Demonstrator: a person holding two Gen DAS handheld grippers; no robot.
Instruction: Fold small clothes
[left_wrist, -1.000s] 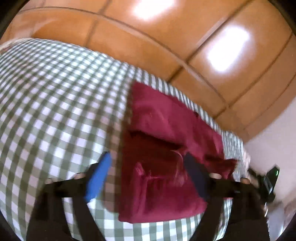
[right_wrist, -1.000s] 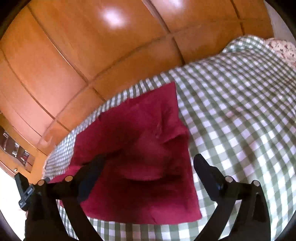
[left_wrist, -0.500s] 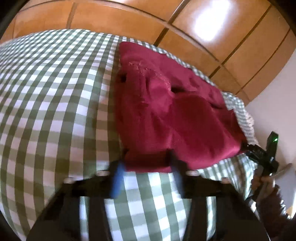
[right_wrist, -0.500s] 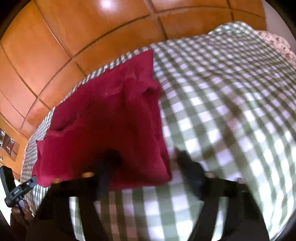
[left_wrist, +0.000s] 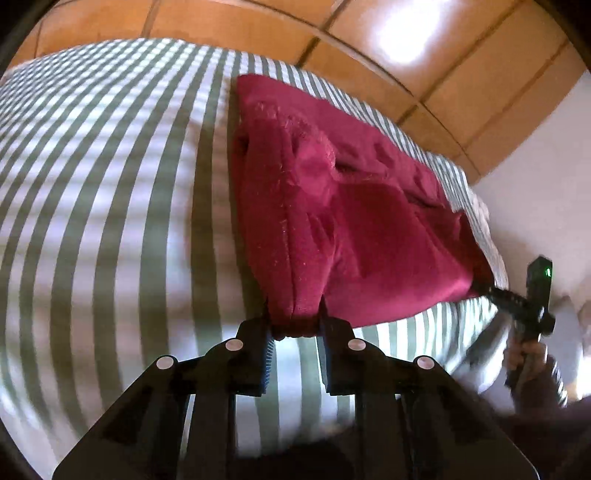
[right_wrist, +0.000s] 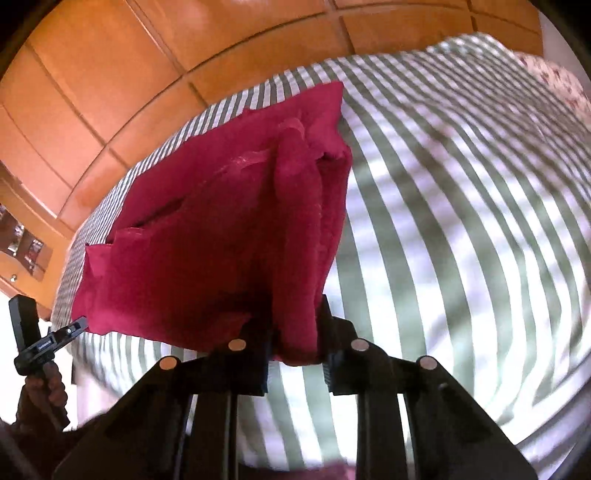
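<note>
Tongs at work on a green-checked bedspread (left_wrist: 110, 221): the left gripper (left_wrist: 295, 325), jaws just closed, pinches the near left corner of a crimson garment (left_wrist: 351, 229), while the right gripper (right_wrist: 295, 332), also just closed, clamps its near right corner.

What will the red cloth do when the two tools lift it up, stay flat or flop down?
Probably flop. The red cloth already wrinkles and bunches where the left tool and right tool pinch its near corners, so it looks soft. Its middle would likely sag between them.
</note>
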